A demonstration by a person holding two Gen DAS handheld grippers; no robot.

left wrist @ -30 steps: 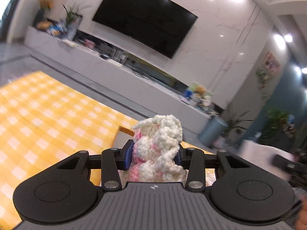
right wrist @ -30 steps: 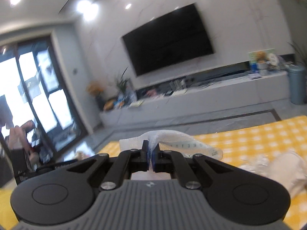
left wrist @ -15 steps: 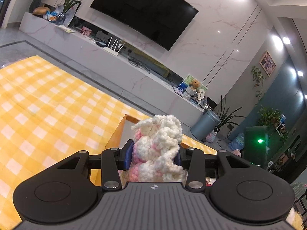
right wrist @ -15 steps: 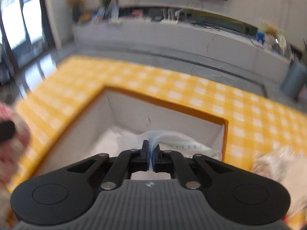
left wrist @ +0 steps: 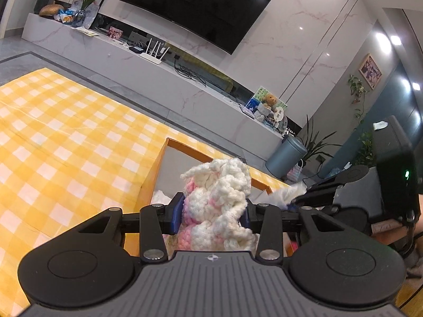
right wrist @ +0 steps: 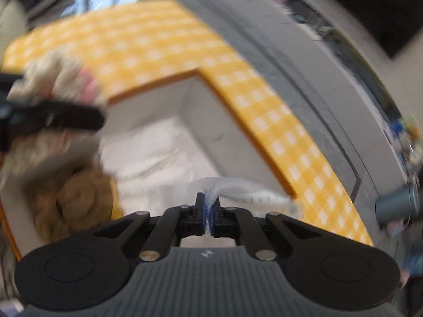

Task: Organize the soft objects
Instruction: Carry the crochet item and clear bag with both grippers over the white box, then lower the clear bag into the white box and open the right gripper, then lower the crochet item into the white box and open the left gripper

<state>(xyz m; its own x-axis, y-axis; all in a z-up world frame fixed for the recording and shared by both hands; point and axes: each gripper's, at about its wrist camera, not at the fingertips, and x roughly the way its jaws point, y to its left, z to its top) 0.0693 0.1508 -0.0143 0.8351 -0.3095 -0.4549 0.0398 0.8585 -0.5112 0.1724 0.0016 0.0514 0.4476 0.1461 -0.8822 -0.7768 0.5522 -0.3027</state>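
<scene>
My left gripper (left wrist: 212, 212) is shut on a chunky white-and-pink knitted piece (left wrist: 220, 206), held just over the near edge of an orange-rimmed box (left wrist: 158, 163). My right gripper (right wrist: 208, 208) is shut on a thin clear plastic bag (right wrist: 238, 191) and points down into the same box (right wrist: 246, 129). White fabric (right wrist: 158, 155) and a brown plush item (right wrist: 76, 198) lie inside. In the blurred right wrist view the left gripper (right wrist: 53, 117) and its knit (right wrist: 60, 79) show at the box's left. In the left wrist view the right gripper (left wrist: 330, 192) shows at right with its bag (left wrist: 285, 192).
The box is set into a surface under a yellow-and-white checked cloth (left wrist: 66, 132). Behind it run a grey floor, a long marble TV bench (left wrist: 158, 68) with a wall TV (left wrist: 195, 8), a grey bin (left wrist: 285, 155) and plants.
My right gripper has swung down and rolled from facing the room to pointing into the box, the bag still in it. The left gripper barely moved and now sees the right one.
</scene>
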